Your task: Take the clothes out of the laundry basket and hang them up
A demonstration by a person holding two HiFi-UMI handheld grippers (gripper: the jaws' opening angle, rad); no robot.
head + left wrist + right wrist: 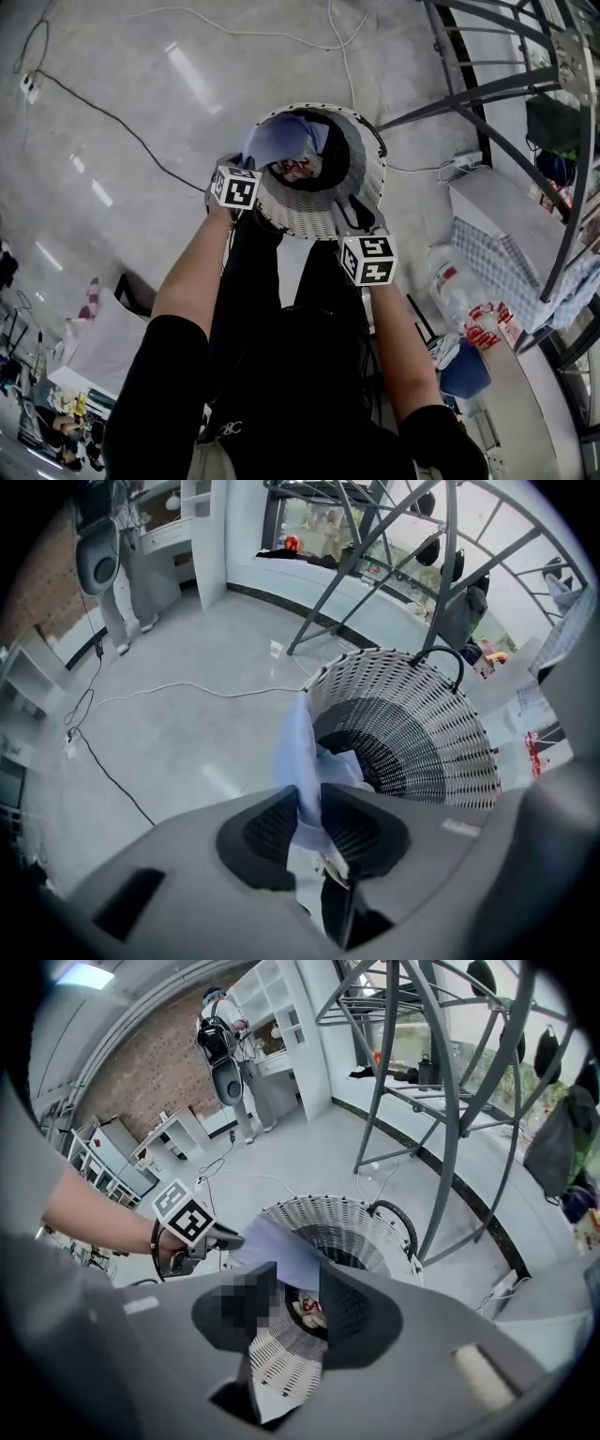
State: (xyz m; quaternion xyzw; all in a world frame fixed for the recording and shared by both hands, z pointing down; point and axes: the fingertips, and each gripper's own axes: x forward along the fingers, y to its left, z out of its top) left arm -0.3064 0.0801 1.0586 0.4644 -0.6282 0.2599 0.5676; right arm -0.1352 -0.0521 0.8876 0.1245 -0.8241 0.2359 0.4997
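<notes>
Clothes from this load are bound for the grey metal drying rack [448, 574], which stands on the floor just beyond the white woven laundry basket [314, 217]. The basket sits on the concrete floor [141, 84] right below you. A light-blue garment [281, 139] is draped over its near-left rim, partly inside and partly hanging over the edge. Deeper in lies another item with red print [300, 167].

Expect the blue piece to be light, thin and completely limp. It should sag and unfold as you lift, and it may drag on whatever lies under it. A single pinch near an edge will probably let it trail, so take a second hold further along the hem or collar to spread it.

Your left gripper [307, 803] has its fingers pinching a fold of the blue cloth. Your right gripper [298, 1283] hovers over the basket with its fingers spread and nothing clamped between them.
</notes>
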